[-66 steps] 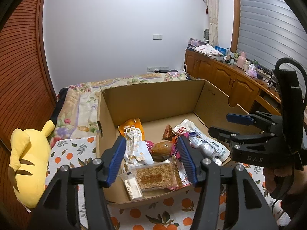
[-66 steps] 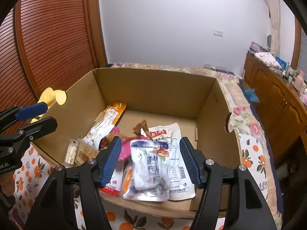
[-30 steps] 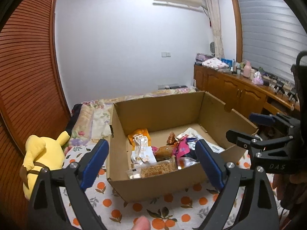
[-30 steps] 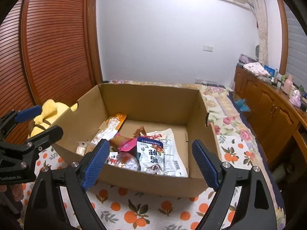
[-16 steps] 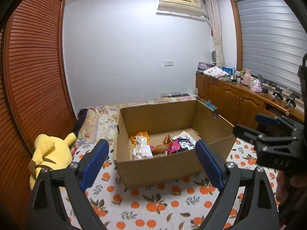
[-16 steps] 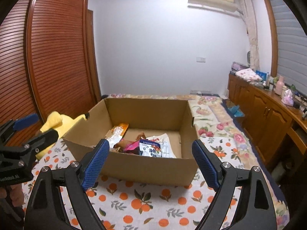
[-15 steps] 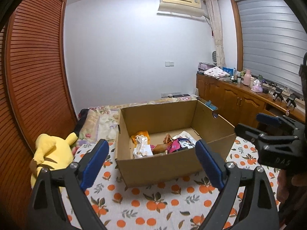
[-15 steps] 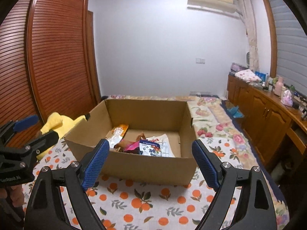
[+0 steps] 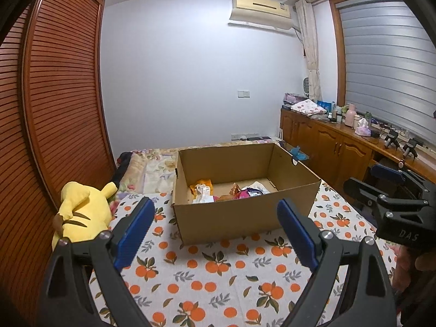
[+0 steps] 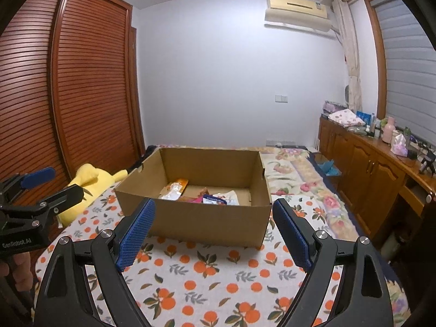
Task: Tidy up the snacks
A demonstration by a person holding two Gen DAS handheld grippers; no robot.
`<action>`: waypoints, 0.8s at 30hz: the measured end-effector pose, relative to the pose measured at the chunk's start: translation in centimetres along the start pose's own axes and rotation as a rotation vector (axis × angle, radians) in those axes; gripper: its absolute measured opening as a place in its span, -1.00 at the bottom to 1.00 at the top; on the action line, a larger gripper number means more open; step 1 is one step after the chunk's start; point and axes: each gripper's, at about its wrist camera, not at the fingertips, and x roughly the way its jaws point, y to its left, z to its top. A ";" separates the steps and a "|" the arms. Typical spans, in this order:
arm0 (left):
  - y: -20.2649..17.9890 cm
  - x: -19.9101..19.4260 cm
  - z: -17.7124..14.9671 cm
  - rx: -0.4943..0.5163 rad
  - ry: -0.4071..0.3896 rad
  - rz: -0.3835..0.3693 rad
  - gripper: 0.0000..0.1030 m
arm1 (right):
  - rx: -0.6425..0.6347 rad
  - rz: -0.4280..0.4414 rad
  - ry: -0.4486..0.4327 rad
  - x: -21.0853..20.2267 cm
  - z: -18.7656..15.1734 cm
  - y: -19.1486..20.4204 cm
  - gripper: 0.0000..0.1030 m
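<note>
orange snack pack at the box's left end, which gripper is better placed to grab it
Left, probably. The orange snack pack lies by the cardboard box's left wall, on the left gripper's side; both stand open.

A plain white wall (image 9: 190, 81) is seen at the far end of the room, with an air conditioner (image 9: 260, 8) mounted high on it. The left side is taken up by a slatted wooden wardrobe (image 10: 90, 87). Along the right, a cluttered wooden cabinet (image 10: 365, 160) is set below a window covered by grey blinds (image 9: 381, 62), with a pale curtain (image 10: 351, 54) gathered beside it.
</note>
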 end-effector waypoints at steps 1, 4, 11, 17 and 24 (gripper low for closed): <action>0.0 -0.3 -0.2 -0.003 0.000 0.001 0.79 | 0.004 -0.001 -0.002 -0.3 -0.2 0.0 0.75; 0.1 -1.0 -0.5 -0.002 -0.002 0.011 0.79 | 0.015 0.001 -0.004 -0.6 -0.5 -0.3 0.75; 0.3 -2.7 -1.8 -0.016 -0.012 0.009 0.79 | 0.044 -0.006 0.012 -1.4 -2.0 -1.1 0.75; 0.0 -3.0 -3.1 -0.001 -0.004 0.028 0.79 | 0.043 -0.020 0.015 -1.8 -2.9 -1.3 0.75; 0.2 -2.4 -3.9 -0.012 0.019 0.032 0.79 | 0.031 -0.027 0.023 -1.7 -3.6 -1.1 0.75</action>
